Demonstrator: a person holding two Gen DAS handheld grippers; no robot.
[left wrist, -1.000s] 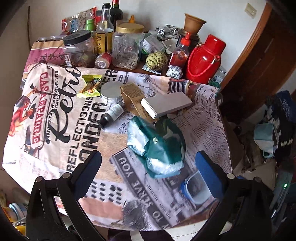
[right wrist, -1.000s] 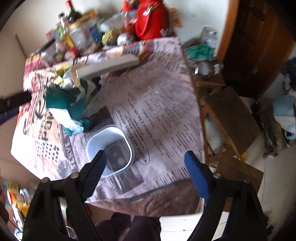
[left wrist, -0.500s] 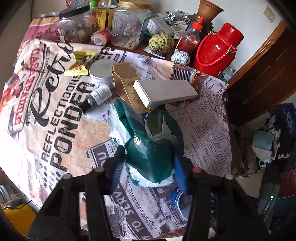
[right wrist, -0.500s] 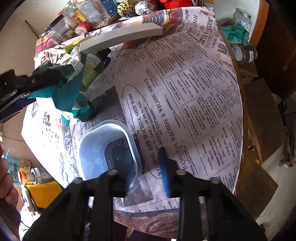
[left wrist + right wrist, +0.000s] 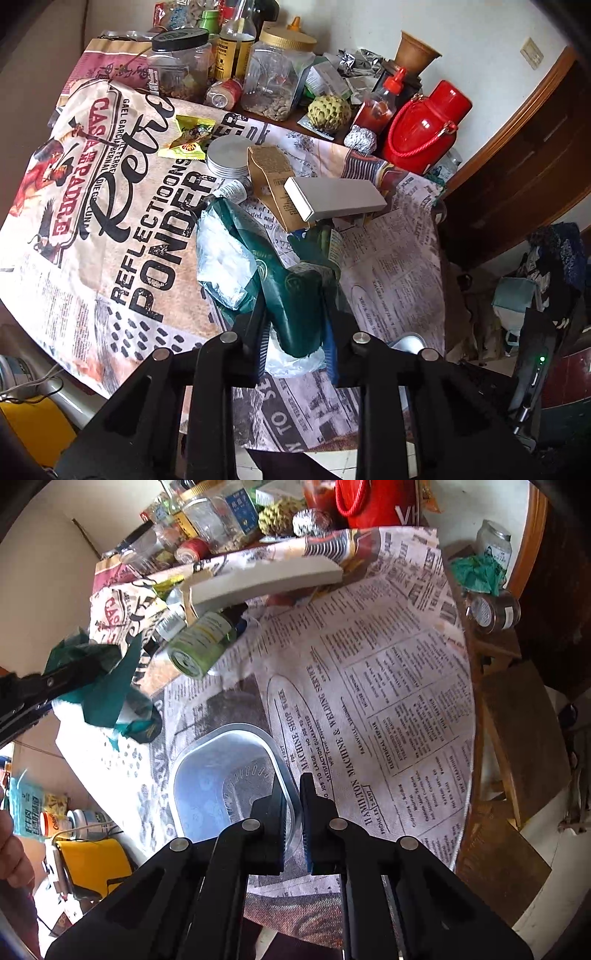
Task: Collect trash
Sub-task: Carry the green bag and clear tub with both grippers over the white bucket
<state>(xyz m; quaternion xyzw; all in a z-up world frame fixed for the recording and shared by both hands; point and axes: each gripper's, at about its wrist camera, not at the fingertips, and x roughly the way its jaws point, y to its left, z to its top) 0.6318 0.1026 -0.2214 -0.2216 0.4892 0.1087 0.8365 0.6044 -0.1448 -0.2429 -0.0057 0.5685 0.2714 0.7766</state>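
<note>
The left gripper (image 5: 295, 328) is clamped on a crumpled green plastic bag (image 5: 280, 280), its two pads pressing the bunched green film from either side, with a pale, whitish part of the bag spilling out to the left and below the jaws. The bag sits near the front edge of the tabletop (image 5: 399, 266), which is covered by a cloth printed like old newspaper. From the right wrist view the same bag (image 5: 107, 686) shows at the far left, pinched by the left gripper (image 5: 74, 679) and hanging just above the cloth. The right gripper (image 5: 293, 808) is closed on the rim of a clear plastic tub (image 5: 221, 779), one pad inside the wall and the other outside, so the thin rim is nipped between them; the tub stands open side up on the cloth close to the front edge, just right of the bag. Behind the bag lies a long grey box (image 5: 332, 197) propped across a brown paper pouch (image 5: 273, 177), with a round metal tin (image 5: 229, 155) and a yellow-green wrapper (image 5: 188, 140) farther back to the left. A small green bottle (image 5: 203, 642) lies on its side under the box. Along the back stand jars, bottles, a custard apple (image 5: 328, 110), a foil ball (image 5: 360, 138) and a red flask (image 5: 424, 129). A person's hand (image 5: 11, 849) shows at the left edge of the right wrist view.
</note>
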